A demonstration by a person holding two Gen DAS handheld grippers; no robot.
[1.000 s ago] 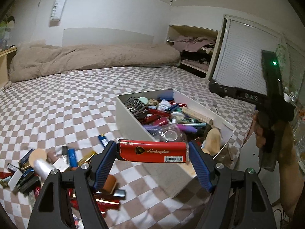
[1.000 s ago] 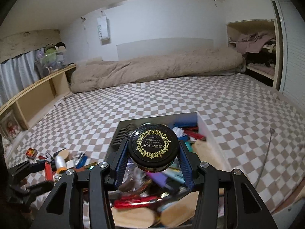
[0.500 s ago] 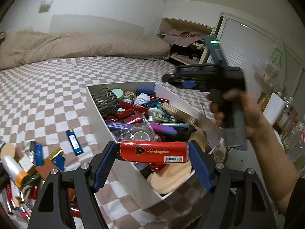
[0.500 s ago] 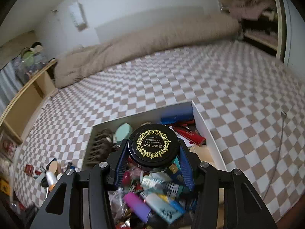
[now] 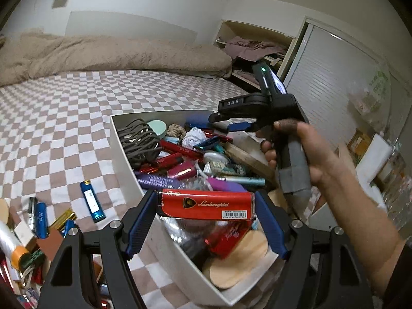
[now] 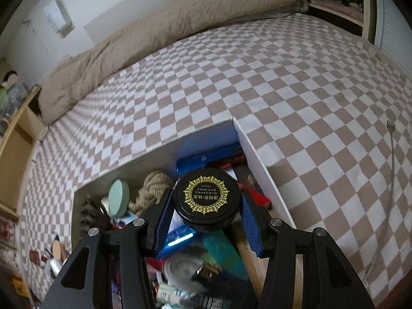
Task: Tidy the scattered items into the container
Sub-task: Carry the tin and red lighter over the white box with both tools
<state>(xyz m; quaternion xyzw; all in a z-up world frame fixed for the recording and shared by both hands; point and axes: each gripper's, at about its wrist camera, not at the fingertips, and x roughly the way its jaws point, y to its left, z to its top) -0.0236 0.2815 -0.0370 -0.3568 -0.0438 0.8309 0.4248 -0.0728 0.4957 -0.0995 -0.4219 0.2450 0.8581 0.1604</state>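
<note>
Two grippers were loaded over the white container (image 5: 128,159), left gripper (image 5: 206,207) clamped on red Lamborghini box (image 5: 206,204), right gripper (image 6: 207,206) clamped on black round jar (image 6: 207,199), blue lighter (image 5: 92,200) lay on checkered sheet (image 5: 64,134).

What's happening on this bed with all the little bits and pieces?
A person is tidying clutter into a white box with two hand-held claws. The left claw grips a red Lamborghini pack over the box; the right claw holds a round black tin above it. A blue lighter and other items remain on the checked sheet.
</note>
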